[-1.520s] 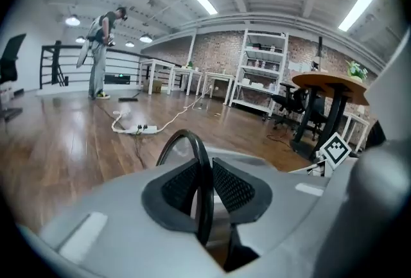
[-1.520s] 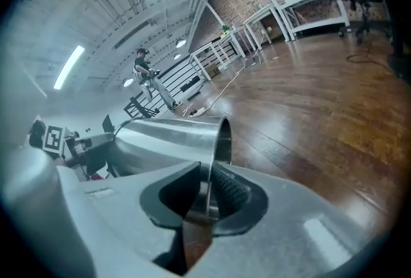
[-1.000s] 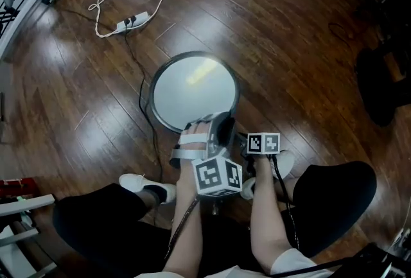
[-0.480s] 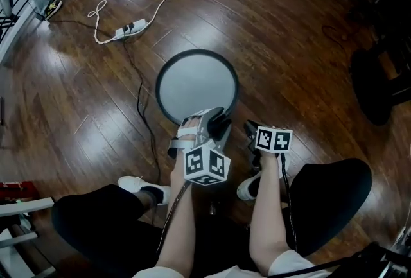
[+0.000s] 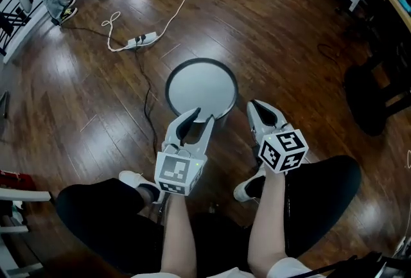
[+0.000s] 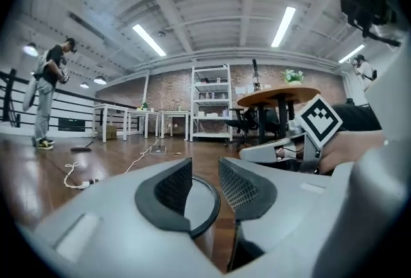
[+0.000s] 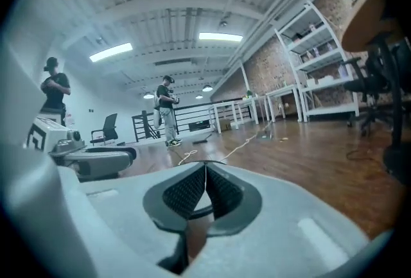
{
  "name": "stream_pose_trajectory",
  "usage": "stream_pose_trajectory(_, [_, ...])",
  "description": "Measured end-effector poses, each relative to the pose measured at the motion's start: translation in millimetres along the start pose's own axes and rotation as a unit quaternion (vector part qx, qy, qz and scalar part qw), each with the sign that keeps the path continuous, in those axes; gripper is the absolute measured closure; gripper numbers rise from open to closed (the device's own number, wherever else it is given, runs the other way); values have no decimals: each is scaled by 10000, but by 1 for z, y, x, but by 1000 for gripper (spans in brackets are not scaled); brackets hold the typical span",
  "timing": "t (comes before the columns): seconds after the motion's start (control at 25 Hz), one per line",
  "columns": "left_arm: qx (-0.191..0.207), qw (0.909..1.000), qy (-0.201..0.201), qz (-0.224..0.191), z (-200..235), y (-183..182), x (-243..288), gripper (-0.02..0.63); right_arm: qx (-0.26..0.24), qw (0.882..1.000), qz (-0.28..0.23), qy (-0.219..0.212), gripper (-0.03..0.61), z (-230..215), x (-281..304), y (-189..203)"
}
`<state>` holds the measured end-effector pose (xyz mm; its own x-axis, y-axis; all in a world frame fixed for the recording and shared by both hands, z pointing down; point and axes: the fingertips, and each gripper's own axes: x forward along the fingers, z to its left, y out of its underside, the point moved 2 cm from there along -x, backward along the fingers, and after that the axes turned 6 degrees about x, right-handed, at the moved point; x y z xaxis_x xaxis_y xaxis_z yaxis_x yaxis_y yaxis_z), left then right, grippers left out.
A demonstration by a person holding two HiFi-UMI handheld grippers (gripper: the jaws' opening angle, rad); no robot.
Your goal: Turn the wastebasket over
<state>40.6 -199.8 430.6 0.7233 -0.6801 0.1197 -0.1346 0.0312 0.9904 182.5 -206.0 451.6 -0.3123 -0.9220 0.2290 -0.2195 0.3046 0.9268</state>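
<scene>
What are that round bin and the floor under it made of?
Wastebasket: probably metal or hard plastic; its flat grey top looks matte, ringed by a dark rim, so I can't tell which. Floor: wood planks, dark brown and glossy; board seams and light reflections show.

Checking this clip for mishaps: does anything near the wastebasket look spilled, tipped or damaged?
Nothing stands out. The wastebasket sits flat on the floor, with nothing spilled around it. A power strip and cable lie beyond it.
</scene>
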Motion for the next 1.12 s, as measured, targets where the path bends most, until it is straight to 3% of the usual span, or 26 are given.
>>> stream_pose_trajectory(0.12, [-180, 9993, -277, -181, 3, -16, -22, 581, -272, 9989, -165, -358, 586, 35, -19, -9])
stream_pose_trajectory(0.16, [-216, 9989, -356, -230, 3, -20, -29, 597, -371, 9981, -153, -477, 586, 46, -24, -8])
stream_pose_trajectory(0.48, [-230, 9962, -800, -269, -33, -29, -83, 597, -1040, 9898, -179, -955, 586, 103, -80, -13])
stream_pose_trajectory(0.64, [-282, 9934, -1058, -346, -62, -29, -111, 597, -971, 9903, -265, -960, 586, 103, -119, -13])
stream_pose_trajectory(0.8, [-255, 9892, -1397, -356, -94, -29, -137, 597, -1151, 9844, -198, -1315, 586, 111, -155, -4])
stream_pose_trajectory(1.12, [-235, 9801, -1964, -158, -196, -15, -184, 598, -1256, 9807, 33, -1501, 586, 106, -252, 35])
